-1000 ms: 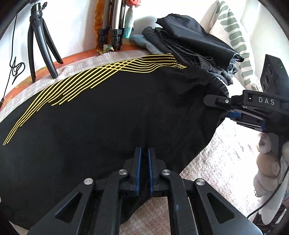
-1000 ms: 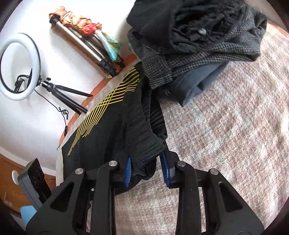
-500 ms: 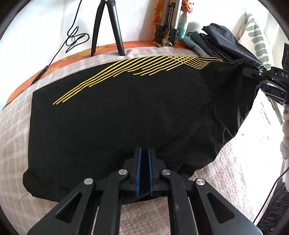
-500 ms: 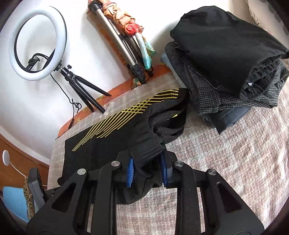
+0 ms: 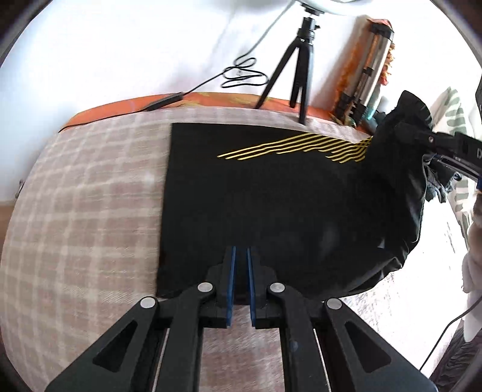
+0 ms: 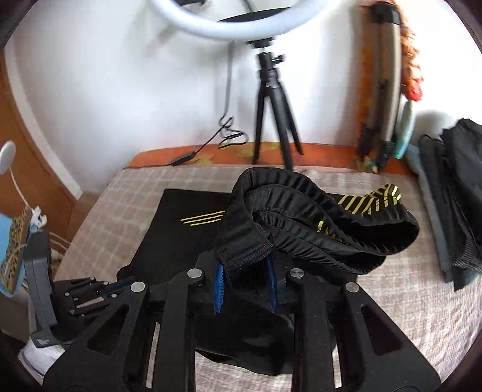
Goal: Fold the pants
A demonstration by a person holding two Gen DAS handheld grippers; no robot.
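Observation:
Black pants [image 5: 271,205] with yellow stripes lie on a checked bedspread [image 5: 75,226]. My left gripper [image 5: 240,256] is shut on the near edge of the pants. My right gripper [image 6: 245,268] is shut on the ribbed waistband [image 6: 301,217], which is lifted and curled over the flat legs [image 6: 180,229]. In the left wrist view the right gripper [image 5: 436,144] holds the raised waist end at the far right. In the right wrist view the left gripper [image 6: 90,295] shows at the lower left.
A ring light [image 6: 229,27] on a black tripod [image 6: 271,99] stands at the bed's far edge, with a cable [image 5: 241,75]. A folded tripod [image 6: 385,90] leans on the wall. Folded dark clothes [image 6: 452,196] are stacked at the right.
Both grippers have swung left and risen with the pants. The waistband now hangs above the flat legs, and the clothes stack has moved to the right of the view.

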